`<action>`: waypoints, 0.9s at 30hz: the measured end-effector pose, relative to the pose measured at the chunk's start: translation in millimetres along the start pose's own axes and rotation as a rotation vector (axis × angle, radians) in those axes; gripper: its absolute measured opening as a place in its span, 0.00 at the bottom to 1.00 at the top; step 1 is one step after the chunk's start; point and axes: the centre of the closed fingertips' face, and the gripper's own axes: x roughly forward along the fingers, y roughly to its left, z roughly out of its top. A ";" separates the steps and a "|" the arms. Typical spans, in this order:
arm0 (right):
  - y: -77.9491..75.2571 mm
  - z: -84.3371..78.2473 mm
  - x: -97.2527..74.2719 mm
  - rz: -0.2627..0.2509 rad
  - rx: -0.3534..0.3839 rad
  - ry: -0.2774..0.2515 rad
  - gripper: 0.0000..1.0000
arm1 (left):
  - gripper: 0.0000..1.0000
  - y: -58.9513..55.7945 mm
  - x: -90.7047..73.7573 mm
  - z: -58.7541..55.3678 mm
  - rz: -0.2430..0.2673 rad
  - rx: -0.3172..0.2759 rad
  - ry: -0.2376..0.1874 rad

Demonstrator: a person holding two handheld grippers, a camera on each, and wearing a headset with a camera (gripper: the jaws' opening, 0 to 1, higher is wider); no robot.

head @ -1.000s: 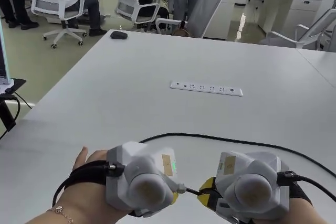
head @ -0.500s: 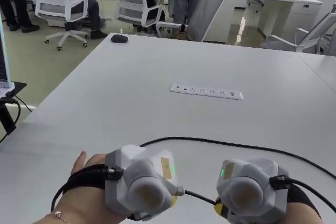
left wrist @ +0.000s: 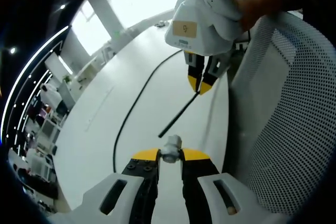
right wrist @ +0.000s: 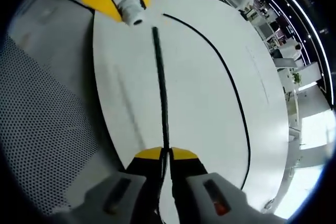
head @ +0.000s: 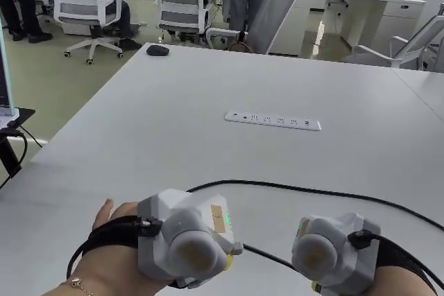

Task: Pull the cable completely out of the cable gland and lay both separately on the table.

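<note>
You've just pulled the cable [right wrist: 161, 93] clear, right gripper [right wrist: 164, 153] pinching it, left gripper [left wrist: 170, 156] pinching the gland [left wrist: 171, 145], so lay both down.

No legible text or numbers, tan sticker [left wrist: 184, 28], its print too small to read

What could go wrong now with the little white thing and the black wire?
The cable gland sits just at the tips of the left gripper, so it might pop out and roll away. The cable, held by the right gripper, has its loose end near the gland; set down carelessly, they could end up touching.
</note>
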 end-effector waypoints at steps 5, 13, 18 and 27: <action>-2.4 -0.8 -0.8 0.012 0.037 -0.006 0.03 | 0.17 -1.4 1.7 0.7 -0.006 0.009 -0.003; -20.6 63.2 -5.5 0.130 0.018 -0.250 0.03 | 0.17 2.4 4.5 -6.0 -0.005 -0.001 0.000; -67.3 88.0 11.2 0.107 0.025 -0.298 0.03 | 0.17 0.8 5.9 -9.7 -0.008 0.004 0.014; -174.1 104.8 56.1 0.011 0.249 -0.331 0.03 | 0.17 1.6 0.6 -16.6 -0.005 -0.028 0.037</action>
